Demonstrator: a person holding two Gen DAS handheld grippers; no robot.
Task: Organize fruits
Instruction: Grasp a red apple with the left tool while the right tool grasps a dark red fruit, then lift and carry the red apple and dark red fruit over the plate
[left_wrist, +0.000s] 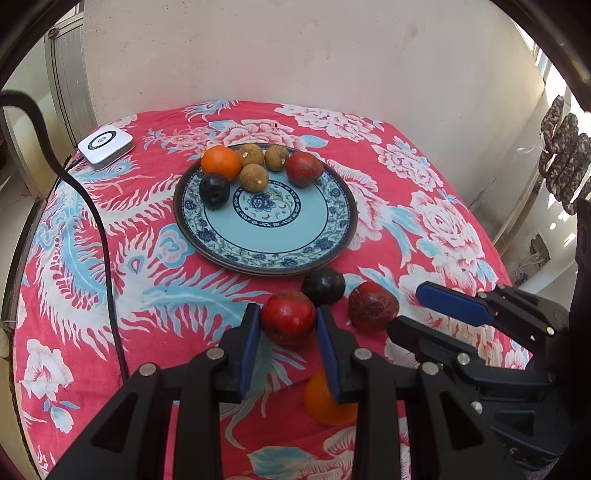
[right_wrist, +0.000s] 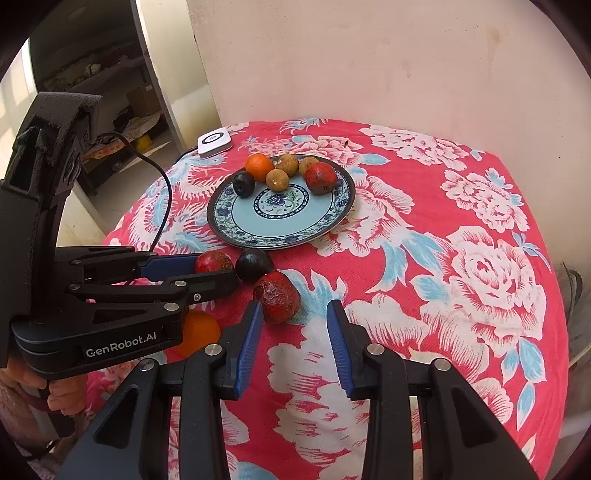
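Note:
A blue patterned plate (left_wrist: 280, 236) (right_wrist: 291, 221) holds an orange (left_wrist: 221, 162), a dark plum (left_wrist: 214, 189), a red fruit (left_wrist: 303, 169) and three brown longans (left_wrist: 253, 177). On the cloth in front lie a red fruit (left_wrist: 289, 322) (right_wrist: 213, 262), a dark plum (left_wrist: 323, 286) (right_wrist: 254, 264), a wrinkled red fruit (left_wrist: 373, 305) (right_wrist: 276, 297) and an orange (left_wrist: 325, 402) (right_wrist: 197, 332). My left gripper (left_wrist: 287, 325) (right_wrist: 207, 267) has its pads against both sides of the red fruit on the cloth. My right gripper (right_wrist: 295, 325) (left_wrist: 424, 306) is open and empty, just right of the wrinkled red fruit.
The table wears a red floral cloth (right_wrist: 443, 258) and stands against a pale wall. A white square device (left_wrist: 105, 142) (right_wrist: 215, 144) sits at the far left corner, with a black cable (left_wrist: 99, 229) running down the left side.

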